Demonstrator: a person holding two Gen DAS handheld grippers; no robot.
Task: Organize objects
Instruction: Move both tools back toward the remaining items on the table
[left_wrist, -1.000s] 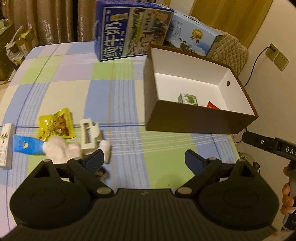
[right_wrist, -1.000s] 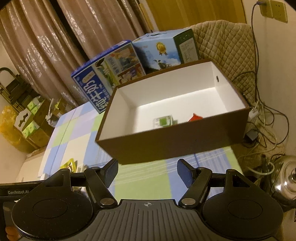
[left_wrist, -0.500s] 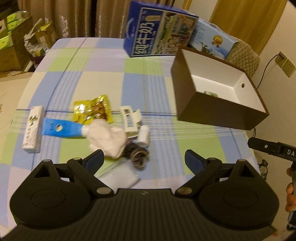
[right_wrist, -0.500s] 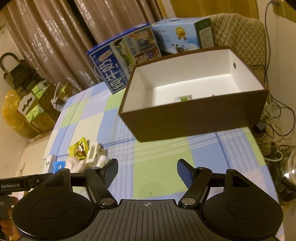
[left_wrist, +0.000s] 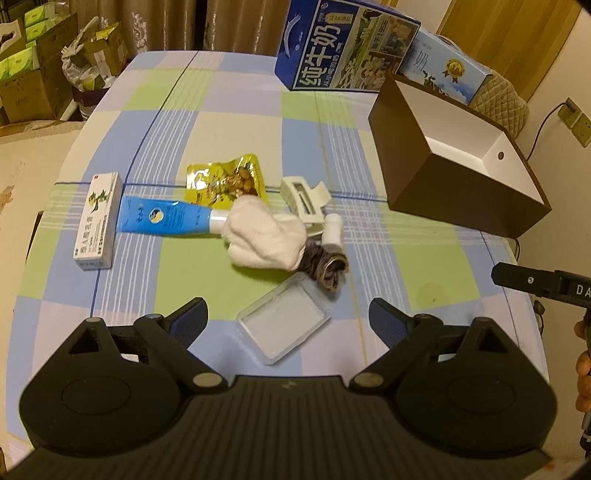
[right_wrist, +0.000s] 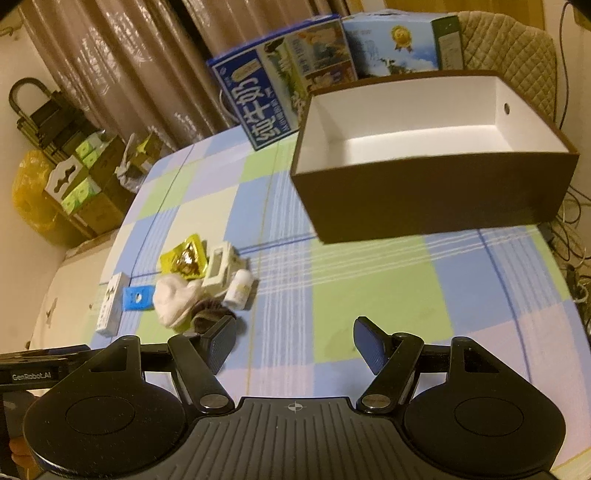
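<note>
Left gripper (left_wrist: 288, 319) wide, empty; right gripper (right_wrist: 293, 345) wide, empty. Blue tube (left_wrist: 166, 220) lying flat, long axis left-right, cap end toward white sock (left_wrist: 264, 238).

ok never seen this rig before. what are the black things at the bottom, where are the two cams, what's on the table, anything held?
No robot here: a person holds a two-finger gripper in each hand, and each gripper carries a fisheye camera looking along its fingers. One picture is from the left gripper, the other from the right gripper; the black shapes are their bodies. Both are open and hold nothing. On the checked tablecloth lie a yellow snack packet, a blue tube, a white sock, a dark sock, a white hair clip, a small white bottle, a clear plastic case and a small white carton. The brown box stands to the right.
</note>
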